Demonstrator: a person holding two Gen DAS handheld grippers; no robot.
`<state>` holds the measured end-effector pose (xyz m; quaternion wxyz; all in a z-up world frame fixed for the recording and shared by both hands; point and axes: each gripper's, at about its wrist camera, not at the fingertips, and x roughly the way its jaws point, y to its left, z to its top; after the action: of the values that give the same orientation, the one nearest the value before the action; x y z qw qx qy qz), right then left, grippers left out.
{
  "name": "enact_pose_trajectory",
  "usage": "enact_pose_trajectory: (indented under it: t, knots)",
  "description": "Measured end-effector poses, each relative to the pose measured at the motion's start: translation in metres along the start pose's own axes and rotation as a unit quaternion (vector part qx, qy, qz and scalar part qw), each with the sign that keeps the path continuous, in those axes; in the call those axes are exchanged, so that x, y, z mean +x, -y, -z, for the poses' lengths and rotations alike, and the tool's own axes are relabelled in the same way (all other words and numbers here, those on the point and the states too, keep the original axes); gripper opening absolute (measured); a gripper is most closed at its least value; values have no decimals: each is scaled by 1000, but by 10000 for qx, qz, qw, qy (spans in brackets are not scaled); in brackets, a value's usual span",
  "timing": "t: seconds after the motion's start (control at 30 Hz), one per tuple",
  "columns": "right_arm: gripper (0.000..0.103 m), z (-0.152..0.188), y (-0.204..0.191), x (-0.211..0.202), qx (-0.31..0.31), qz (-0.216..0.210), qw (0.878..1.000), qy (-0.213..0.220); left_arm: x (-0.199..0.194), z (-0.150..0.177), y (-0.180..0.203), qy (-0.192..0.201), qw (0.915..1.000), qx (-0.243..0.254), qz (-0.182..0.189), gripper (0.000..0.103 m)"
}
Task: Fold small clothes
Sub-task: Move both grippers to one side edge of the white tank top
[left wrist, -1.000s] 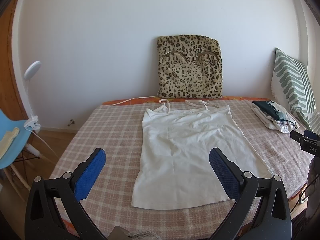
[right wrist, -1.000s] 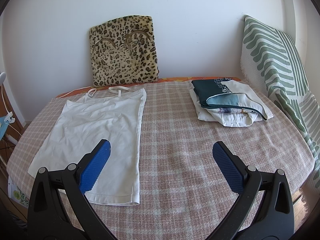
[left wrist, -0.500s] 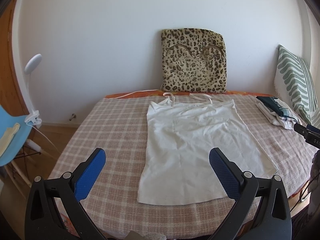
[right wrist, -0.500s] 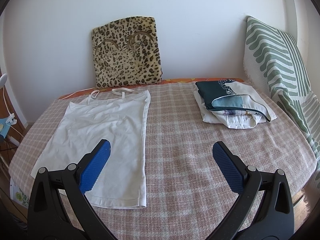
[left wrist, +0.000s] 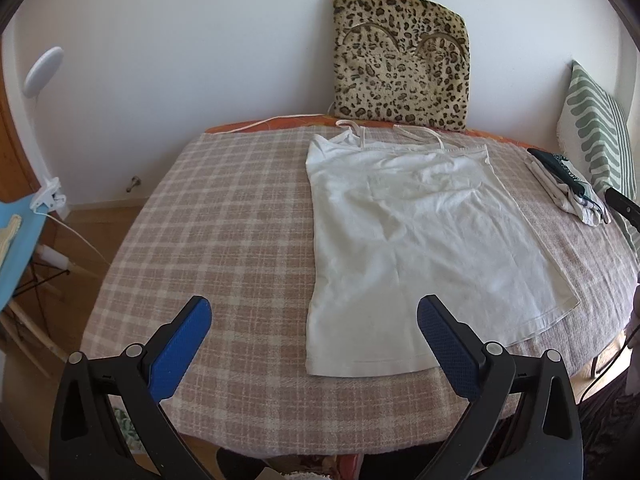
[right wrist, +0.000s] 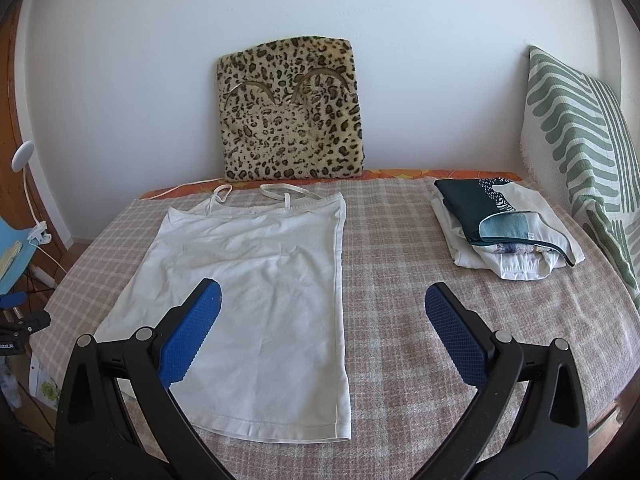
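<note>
A white strappy top [left wrist: 404, 236] lies flat on the checked blanket [left wrist: 224, 232], straps toward the wall, hem toward me. It also shows in the right wrist view [right wrist: 256, 280]. My left gripper [left wrist: 314, 320] is open and empty, above the hem's left corner. My right gripper [right wrist: 322, 308] is open and empty, above the top's right edge near the hem. A pile of folded clothes [right wrist: 504, 232] sits at the right of the blanket.
A leopard cushion [right wrist: 290, 112] leans on the wall behind the top. A green striped pillow [right wrist: 580, 128] stands at the right. A blue chair [left wrist: 16, 240] and a clip lamp [left wrist: 42, 68] are left of the bed.
Both grippers have shifted left and moved closer to the top; the top now sits further right in both views. Both stay open.
</note>
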<state>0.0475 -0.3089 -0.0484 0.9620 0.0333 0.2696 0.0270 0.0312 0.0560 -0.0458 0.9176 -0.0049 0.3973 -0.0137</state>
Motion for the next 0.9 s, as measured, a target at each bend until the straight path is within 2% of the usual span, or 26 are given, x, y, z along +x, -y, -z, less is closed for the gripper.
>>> enact_pose_trajectory:
  t: [0.17, 0.23, 0.33, 0.43, 0.47, 0.53, 0.63, 0.77, 0.9]
  knots:
    - [103, -8, -19, 6, -180, -171, 9997, 16, 5, 9, -11, -118, 9997, -189, 85, 100]
    - [103, -12, -25, 11, -206, -308, 9993, -25, 6, 12, -12, -138, 9995, -180, 219, 88]
    - [103, -17, -36, 19, -303, -464, 9984, -91, 12, 17, -17, -200, 9983, -321, 442, 80]
    - [103, -23, -47, 31, -326, -771, 9961, -273, 21, 23, -24, -343, 9949, -557, 763, 58]
    - [103, -25, -51, 35, -337, -863, 9951, -345, 23, 25, -26, -393, 9938, -625, 827, 56]
    - [103, -30, -63, 44, -425, -1013, 9928, -477, 26, 27, -29, -440, 9919, -716, 949, 45]
    - [102, -41, -84, 60, -652, -1243, 9884, -571, 31, 30, -33, -502, 9890, -842, 1106, 34]
    - [94, -57, -115, 89, -959, -1440, 9826, -671, 41, 34, -37, -655, 9852, -1001, 1230, 31]
    - [91, -75, -143, 127, -785, -1896, 9727, -1080, 49, 39, -39, -776, 9836, -1061, 1239, 28]
